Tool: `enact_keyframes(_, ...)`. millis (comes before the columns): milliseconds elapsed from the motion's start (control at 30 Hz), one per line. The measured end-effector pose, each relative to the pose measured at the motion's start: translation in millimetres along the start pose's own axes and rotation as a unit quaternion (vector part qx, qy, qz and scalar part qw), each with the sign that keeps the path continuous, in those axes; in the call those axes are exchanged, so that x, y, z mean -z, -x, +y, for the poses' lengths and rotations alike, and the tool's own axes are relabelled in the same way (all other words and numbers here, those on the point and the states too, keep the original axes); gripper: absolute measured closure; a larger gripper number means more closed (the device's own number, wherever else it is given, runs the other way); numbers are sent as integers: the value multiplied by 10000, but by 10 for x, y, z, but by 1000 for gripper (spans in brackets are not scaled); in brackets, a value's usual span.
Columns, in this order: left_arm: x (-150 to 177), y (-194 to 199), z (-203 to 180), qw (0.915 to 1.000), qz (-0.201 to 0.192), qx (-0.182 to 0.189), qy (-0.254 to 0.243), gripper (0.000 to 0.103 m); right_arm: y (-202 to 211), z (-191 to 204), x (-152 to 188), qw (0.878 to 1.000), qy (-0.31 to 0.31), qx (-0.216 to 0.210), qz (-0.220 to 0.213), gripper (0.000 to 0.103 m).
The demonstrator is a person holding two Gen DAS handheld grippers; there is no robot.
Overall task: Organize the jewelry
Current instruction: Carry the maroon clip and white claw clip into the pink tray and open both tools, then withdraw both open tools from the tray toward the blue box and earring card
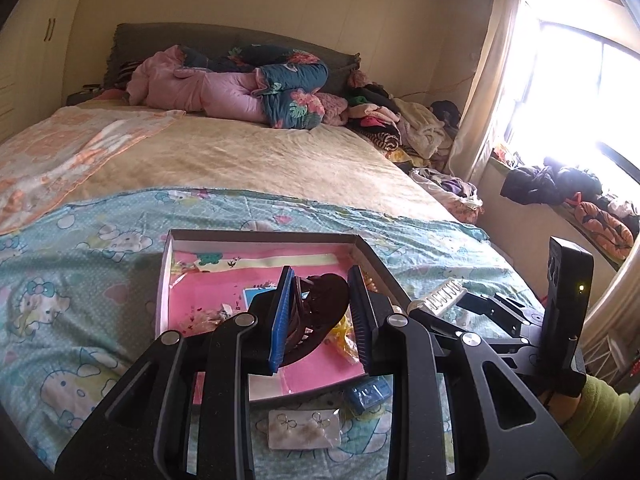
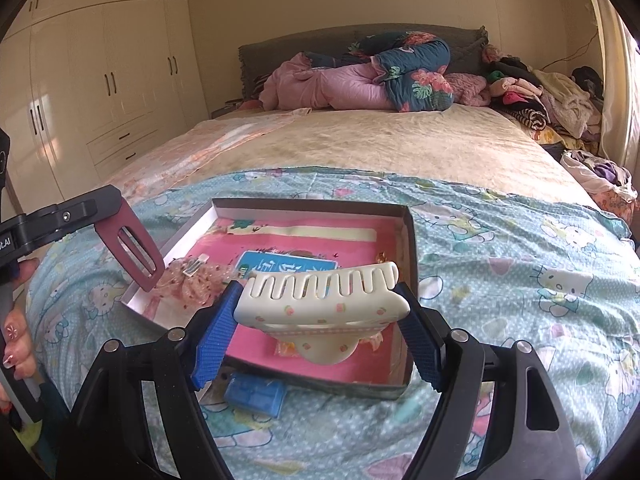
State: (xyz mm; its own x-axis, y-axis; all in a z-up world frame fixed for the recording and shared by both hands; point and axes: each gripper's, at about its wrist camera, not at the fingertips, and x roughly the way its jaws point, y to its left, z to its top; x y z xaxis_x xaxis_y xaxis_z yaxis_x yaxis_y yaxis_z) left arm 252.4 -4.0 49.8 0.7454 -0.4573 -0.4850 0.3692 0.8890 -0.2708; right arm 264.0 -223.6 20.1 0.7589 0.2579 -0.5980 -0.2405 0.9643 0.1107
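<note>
Holding one hair claw in each gripper, we stood over the shallow box point(image 2: 414, 240) on the bed point(image 2: 520, 280). Our left gripper point(image 1: 320, 316) was clenched on the brown hair claw point(image 1: 320, 300), whose long axis ran from about 7 o'clock to 1 o'clock in the left wrist view. Our right gripper point(image 2: 320, 320) was grasping the white hair claw point(image 2: 324, 296) by its two ends, with the jaws standing wide; its long axis lay across, from 9 o'clock to 3 o'clock, with the teeth pointing to 12 o'clock.

The box lay directly ahead of both grippers, at 12 o'clock and lower, so we judged that the coming move was only forward and down. The right gripper seemed a little nearer to the middle of the box; the left one hung over the box's left part.

Inside the box we saw a pink lining point(image 2: 360, 236), a blue card point(image 2: 288, 266), a pink sparkly bow point(image 2: 192, 280) near the left wall, and some small yellow pieces point(image 1: 346, 334). Outside the box, just beside its near wall, lay a small blue case point(image 2: 254, 394) and a packet of earrings point(image 1: 304, 428).
</note>
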Motion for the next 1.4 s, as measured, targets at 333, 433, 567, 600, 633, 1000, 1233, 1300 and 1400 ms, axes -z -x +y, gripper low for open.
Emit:
enact_keyframes(333, -10, -282, 13, 9999, 135, 1, -74, 83, -296, -175, -206, 9999, -66, 147, 37, 30)
enact_keyframes(433, -3, -368, 65, 9998, 178, 4, 2, 83, -425, -202, -258, 9997, -63, 194, 110, 30)
enact_keyframes(567, 19, -448, 164, 9997, 194, 115, 133, 83, -580, -214, -263, 9994, -52, 252, 217, 30)
enact_keyframes(600, 18, -464, 184, 9996, 192, 130, 151, 83, -612, -213, -258, 9993, -49, 268, 238, 30)
enact_keyframes(633, 23, -479, 200, 9996, 201, 125, 159, 83, -644, -217, -255, 9992, -43, 287, 261, 30)
enact_keyframes(1000, 140, -571, 382, 9989, 336, -8, 326, 81, -852, -180, -136, 9980, 0, 388, 493, 29)
enact_keyframes(1233, 243, -595, 469, 9977, 509, -301, 328, 80, -888, -78, -98, 9976, 141, 313, 595, 29)
enact_keyframes(1300, 270, -596, 487, 9974, 543, -311, 354, 80, -869, -58, -86, 9978, 156, 272, 584, 26)
enact_keyframes(1400, 293, -590, 488, 9973, 560, -318, 354, 80, -814, -35, -59, 9979, 191, 267, 551, 23)
